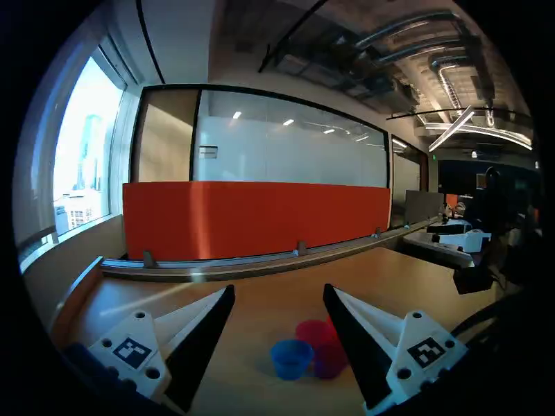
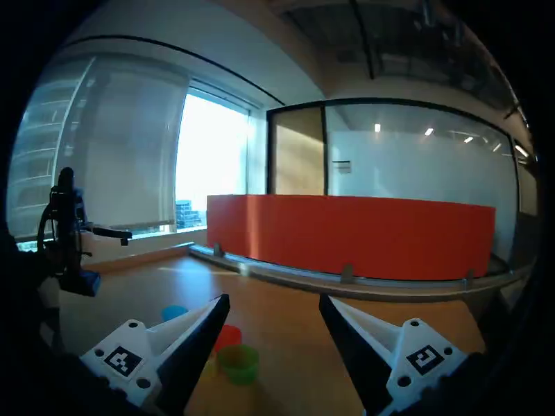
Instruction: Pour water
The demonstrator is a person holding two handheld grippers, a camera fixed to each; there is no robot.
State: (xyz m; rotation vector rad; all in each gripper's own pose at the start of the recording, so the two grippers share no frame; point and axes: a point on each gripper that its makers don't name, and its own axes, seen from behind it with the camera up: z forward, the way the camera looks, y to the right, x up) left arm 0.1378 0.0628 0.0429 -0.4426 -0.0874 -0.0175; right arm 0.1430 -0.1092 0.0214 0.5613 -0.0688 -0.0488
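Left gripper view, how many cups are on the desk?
3. The blue cup stands in front at left, the red cup behind it, the purple cup to the blue one's right. A finger of the left hand-held gripper overlaps it and may hide others.

Wooden table (image 1: 277, 305), blue cup (image 1: 291, 358), red cup (image 1: 313, 331), green cup (image 2: 238, 362)

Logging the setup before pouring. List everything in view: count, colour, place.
Desk: one, wooden, foreground.
Divider: one, orange, desk's far edge.
Window: one, bright, side wall.
Blue cup: one, blue, on desk.
Red cup: one, red, behind blue cup.
Purple cup: one, purple, beside blue cup.
Green cup: one, green, beside red cup.
Left claw: one, white-black, open.
Right claw: one, white-black, open.
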